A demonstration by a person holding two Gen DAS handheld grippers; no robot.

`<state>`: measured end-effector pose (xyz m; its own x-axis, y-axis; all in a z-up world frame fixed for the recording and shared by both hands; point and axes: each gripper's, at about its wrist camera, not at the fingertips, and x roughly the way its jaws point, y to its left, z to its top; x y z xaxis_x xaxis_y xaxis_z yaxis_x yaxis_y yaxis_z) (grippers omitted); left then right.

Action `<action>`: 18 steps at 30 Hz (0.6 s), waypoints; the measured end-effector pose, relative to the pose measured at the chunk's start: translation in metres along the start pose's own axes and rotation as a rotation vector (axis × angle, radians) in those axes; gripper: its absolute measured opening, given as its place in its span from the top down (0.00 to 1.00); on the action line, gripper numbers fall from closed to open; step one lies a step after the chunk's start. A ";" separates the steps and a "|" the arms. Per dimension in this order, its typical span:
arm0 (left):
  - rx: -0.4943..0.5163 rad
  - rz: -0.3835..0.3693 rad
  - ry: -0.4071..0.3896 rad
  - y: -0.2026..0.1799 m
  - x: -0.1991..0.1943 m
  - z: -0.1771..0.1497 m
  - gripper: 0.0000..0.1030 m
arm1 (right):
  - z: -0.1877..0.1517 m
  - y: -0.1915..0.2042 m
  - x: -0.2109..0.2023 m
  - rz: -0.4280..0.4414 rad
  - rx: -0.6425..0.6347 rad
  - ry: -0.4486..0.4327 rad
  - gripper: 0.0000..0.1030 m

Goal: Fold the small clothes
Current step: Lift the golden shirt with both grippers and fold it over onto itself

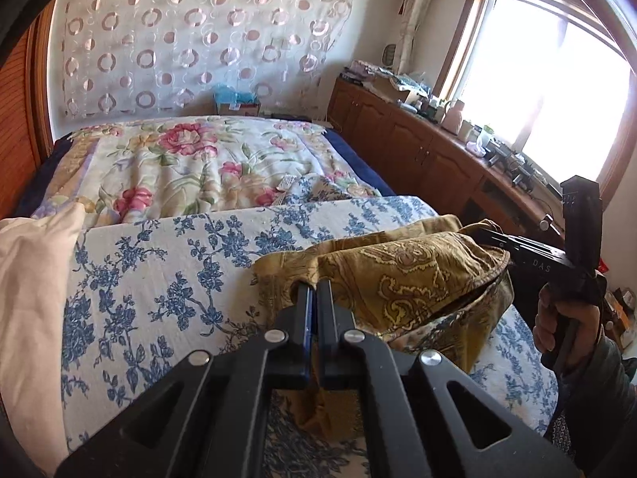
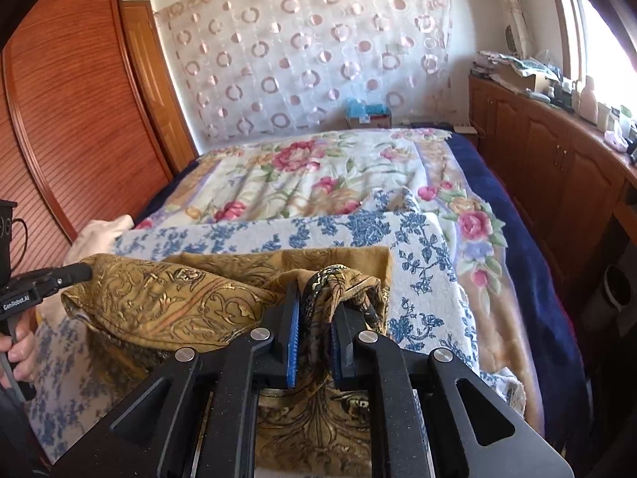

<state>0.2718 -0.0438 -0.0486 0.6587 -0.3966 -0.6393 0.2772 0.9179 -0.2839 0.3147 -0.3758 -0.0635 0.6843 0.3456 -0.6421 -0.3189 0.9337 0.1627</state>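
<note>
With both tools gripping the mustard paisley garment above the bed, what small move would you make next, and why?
Probably lower both tools forward together to lay the garment flat on the blue-flowered cover. The left tool and the right tool each pinch an edge, and the cloth between them sags bunched.

Daylight pours in from the window (image 1: 549,91) on the right, totally blown out to white glare. Room's bright overall, with soft shadows under the near cloth. Heavy fisheye bending and dark corners at the edges, and the far wall looks slightly soft.
</note>
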 end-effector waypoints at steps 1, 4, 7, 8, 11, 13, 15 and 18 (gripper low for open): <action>-0.001 -0.004 0.002 0.002 0.002 0.000 1.00 | 0.000 -0.001 0.002 0.001 -0.001 -0.001 0.89; 0.005 -0.014 0.005 0.003 0.002 0.001 1.00 | 0.001 0.001 0.000 0.014 -0.012 -0.054 0.89; 0.041 -0.019 0.009 0.000 -0.003 0.001 1.00 | 0.002 0.002 0.004 0.007 -0.018 -0.043 0.88; 0.057 -0.028 0.016 0.000 -0.004 0.000 1.00 | 0.002 0.002 0.005 0.008 -0.018 -0.039 0.88; 0.082 -0.052 0.057 0.003 -0.008 -0.006 0.96 | -0.001 -0.004 0.002 0.028 0.011 -0.027 0.84; 0.087 -0.049 0.058 0.007 -0.012 -0.011 0.92 | -0.003 -0.009 -0.001 0.038 0.023 -0.022 0.73; 0.097 -0.019 0.068 0.011 -0.016 -0.016 0.90 | -0.005 -0.011 -0.008 0.002 0.022 -0.018 0.55; 0.112 -0.020 0.080 0.014 -0.025 -0.025 0.88 | -0.005 -0.018 -0.025 -0.017 0.028 -0.043 0.49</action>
<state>0.2418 -0.0210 -0.0546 0.5961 -0.4099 -0.6904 0.3687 0.9036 -0.2181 0.3005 -0.4018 -0.0543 0.7170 0.3326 -0.6126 -0.2887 0.9416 0.1732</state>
